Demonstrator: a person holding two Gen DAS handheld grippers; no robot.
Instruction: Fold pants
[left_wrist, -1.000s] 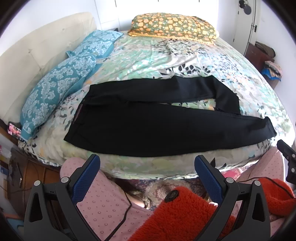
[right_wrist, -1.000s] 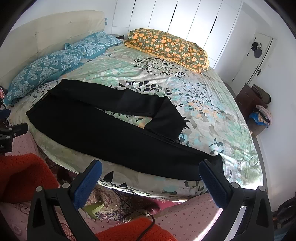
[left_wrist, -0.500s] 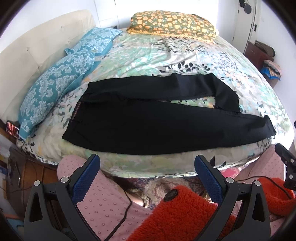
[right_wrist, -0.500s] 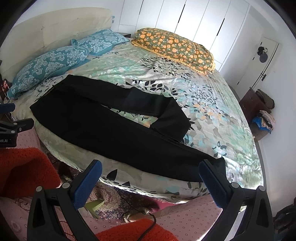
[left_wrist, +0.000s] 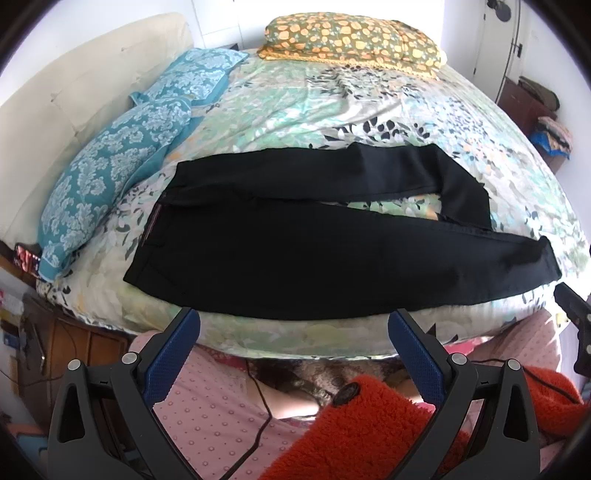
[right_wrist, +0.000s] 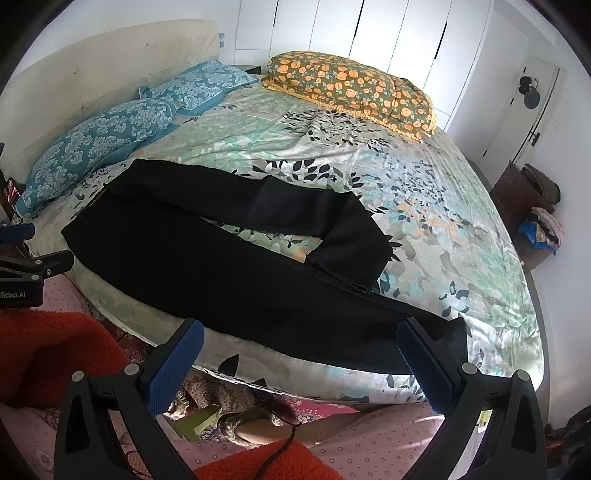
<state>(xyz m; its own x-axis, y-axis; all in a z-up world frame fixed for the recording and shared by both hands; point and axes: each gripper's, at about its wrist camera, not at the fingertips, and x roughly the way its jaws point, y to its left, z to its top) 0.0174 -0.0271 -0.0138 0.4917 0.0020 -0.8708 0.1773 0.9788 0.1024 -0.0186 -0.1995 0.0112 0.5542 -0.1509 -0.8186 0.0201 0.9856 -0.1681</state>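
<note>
The bed (left_wrist: 332, 110) filled both views, its leaf-print cover bare at the far side, with two blue pillows (left_wrist: 110, 173) along the headboard edge and an orange flowered pillow (right_wrist: 351, 88) at the far edge. The black pants (left_wrist: 295, 254) lay flat along the near edge of the bed, waistband toward the headboard, one leg running straight to the foot-end corner and the other doubled back on itself so its cuff rested on the straight leg. The cloth looked soft, light and limp, likely to sag and slide on the cover, so the waistband corner and the cuff at the foot-end corner seemed the surest places to pinch. The left gripper (left_wrist: 293, 354) and the right gripper (right_wrist: 299, 356) each hung off the near edge, apart from the pants, jaws spread wide and holding nothing.
</note>
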